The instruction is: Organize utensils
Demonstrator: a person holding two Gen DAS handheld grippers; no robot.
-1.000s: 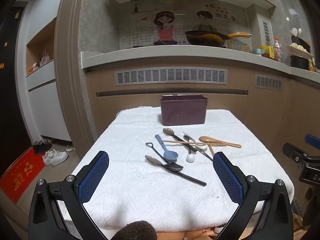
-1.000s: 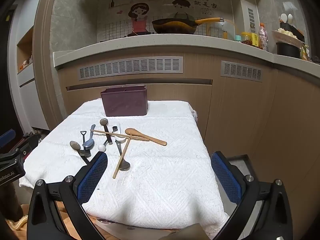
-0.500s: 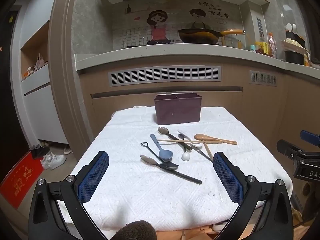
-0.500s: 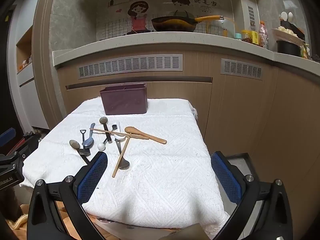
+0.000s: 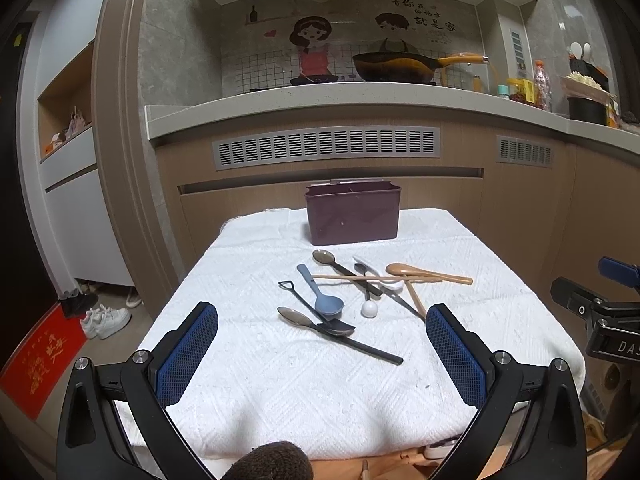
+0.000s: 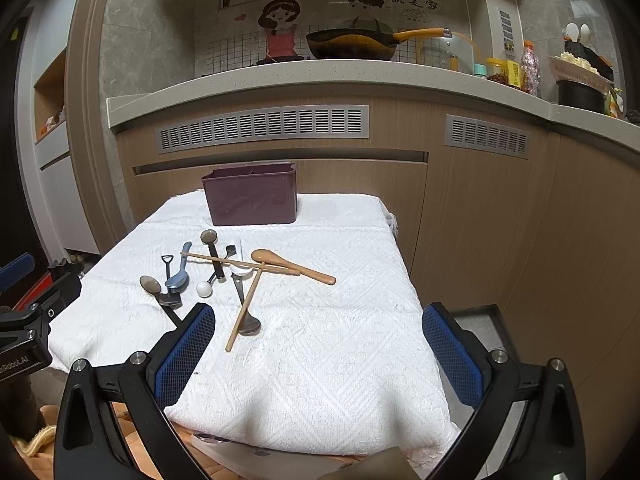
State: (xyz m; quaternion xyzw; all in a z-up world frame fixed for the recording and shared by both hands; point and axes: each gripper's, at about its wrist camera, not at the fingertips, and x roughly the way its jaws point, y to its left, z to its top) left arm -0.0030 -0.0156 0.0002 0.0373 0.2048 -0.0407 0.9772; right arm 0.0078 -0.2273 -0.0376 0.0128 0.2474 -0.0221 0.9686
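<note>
- Left gripper (image 5: 322, 344): jaws spread wide, nothing between the blue pads; it hangs above the near edge of the table, aimed at the pile, presumably so either end of the pile is in reach.
- Towel-covered table (image 5: 280, 392): the white cloth gives a soft, non-slip bed, so flat handles may be harder to get a finger under.
- Metal spoon (image 5: 294, 317): leftmost of the pile, its bowl toward the left; beside it lies a black shovel-handled spoon (image 5: 308, 306).
- Blue spoon (image 5: 326, 300): bowl toward the camera, touching the black utensils (likely an easy first pick, since nothing lies on top of it).
- White ball-ended utensil (image 5: 369, 309): its round end rests on the cloth, middle of the pile.
- Chopstick (image 5: 360, 278): lies crosswise over several handles, so lifting those first would disturb it.
- Wooden spoon (image 5: 424, 274): rightmost, bowl toward the centre.
- Purple holder (image 5: 352, 216): upright at the far edge behind the pile, divided inside, apparently empty; no utensil is sorted yet.
- Right gripper (image 6: 318, 346): also wide open and empty, over the near right part of the table, well apart from the holder.
</note>
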